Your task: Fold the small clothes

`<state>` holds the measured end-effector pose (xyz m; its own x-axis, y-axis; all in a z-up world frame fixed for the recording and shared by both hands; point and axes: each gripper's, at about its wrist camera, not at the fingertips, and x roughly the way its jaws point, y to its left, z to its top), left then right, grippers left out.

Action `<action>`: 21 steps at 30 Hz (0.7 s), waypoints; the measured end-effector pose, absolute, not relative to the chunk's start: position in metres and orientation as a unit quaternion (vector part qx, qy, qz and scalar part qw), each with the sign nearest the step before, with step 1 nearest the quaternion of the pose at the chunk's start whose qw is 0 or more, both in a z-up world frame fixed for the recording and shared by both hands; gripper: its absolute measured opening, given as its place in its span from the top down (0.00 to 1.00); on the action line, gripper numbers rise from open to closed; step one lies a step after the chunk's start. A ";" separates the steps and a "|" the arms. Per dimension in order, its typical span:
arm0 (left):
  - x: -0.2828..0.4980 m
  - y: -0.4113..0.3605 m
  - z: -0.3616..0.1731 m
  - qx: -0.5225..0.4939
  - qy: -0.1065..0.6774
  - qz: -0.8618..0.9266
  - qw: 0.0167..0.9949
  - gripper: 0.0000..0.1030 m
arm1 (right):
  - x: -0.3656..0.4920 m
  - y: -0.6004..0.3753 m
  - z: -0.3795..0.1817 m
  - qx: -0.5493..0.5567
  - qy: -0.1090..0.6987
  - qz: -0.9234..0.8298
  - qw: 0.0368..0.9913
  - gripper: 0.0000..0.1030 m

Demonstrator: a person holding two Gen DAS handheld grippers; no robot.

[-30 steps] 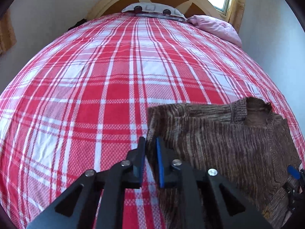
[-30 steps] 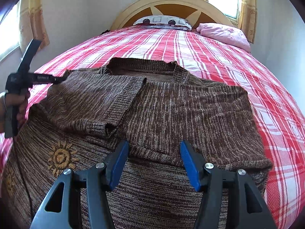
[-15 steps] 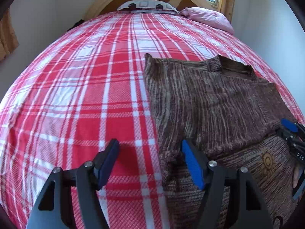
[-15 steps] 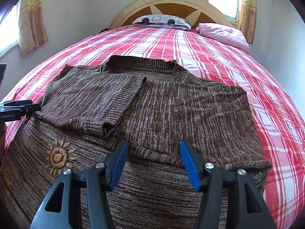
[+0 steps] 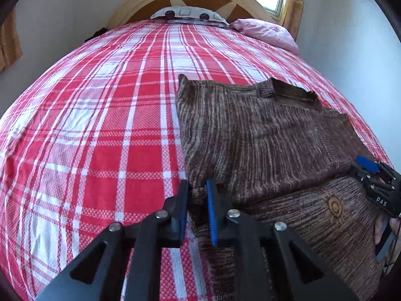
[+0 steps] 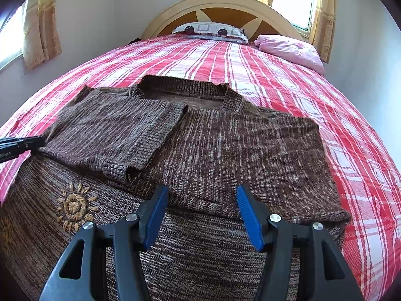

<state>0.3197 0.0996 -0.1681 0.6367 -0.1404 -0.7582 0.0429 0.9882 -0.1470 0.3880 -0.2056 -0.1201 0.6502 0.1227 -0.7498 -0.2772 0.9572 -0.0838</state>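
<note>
A brown knit sweater (image 6: 225,145) with embroidered sun motifs (image 6: 75,207) lies flat on the red plaid bed (image 6: 288,80). Both sleeves are folded in across its chest. My left gripper (image 5: 196,190) is shut on the sweater's left edge (image 5: 198,195), pinching the fabric just below the folded sleeve. It shows at the left edge of the right wrist view (image 6: 20,145). My right gripper (image 6: 201,200) is open and empty, hovering over the sweater's middle below the folded sleeves. It shows at the right of the left wrist view (image 5: 373,173).
A patterned pillow (image 6: 210,28) and a pink pillow (image 6: 288,50) lie by the wooden headboard (image 6: 225,10). Bare plaid bedspread (image 5: 100,125) stretches left of the sweater. Walls and curtained windows (image 6: 40,25) surround the bed.
My left gripper was shut, opened wide beside the sweater's left edge, and has now closed on that edge. The right gripper has stayed open over the sweater.
</note>
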 end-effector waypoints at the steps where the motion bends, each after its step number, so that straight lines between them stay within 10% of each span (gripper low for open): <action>1: 0.319 0.098 -0.169 -0.054 0.421 -0.051 0.904 0.82 | 0.387 -0.207 -0.117 -0.092 0.401 0.112 0.905 0.44; 4: 0.318 0.095 -0.170 -0.052 0.419 -0.053 0.905 0.76 | 0.379 -0.219 -0.102 -0.075 0.397 0.115 0.908 0.44; 8: 0.317 0.097 -0.170 -0.063 0.417 -0.066 0.904 0.41 | 0.368 -0.254 -0.079 -0.107 0.364 0.043 0.924 0.44; 14: 0.319 0.095 -0.171 -0.056 0.418 -0.058 0.905 0.28 | 0.381 -0.312 -0.100 -0.156 0.418 -0.030 0.894 0.45; 19: 0.319 0.098 -0.171 -0.070 0.417 -0.065 0.904 0.24 | 0.391 -0.327 -0.104 -0.127 0.427 -0.017 0.895 0.62; 21: 0.317 0.101 -0.171 -0.079 0.415 -0.069 0.904 0.16 | 0.391 -0.326 -0.105 -0.124 0.433 -0.005 0.893 0.86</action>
<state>0.3174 0.1012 -0.1707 0.6457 -0.1896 -0.7397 0.0582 0.9781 -0.1999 0.3909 -0.3256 -0.1048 0.6247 -0.1158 -0.7723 -0.0985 0.9694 -0.2249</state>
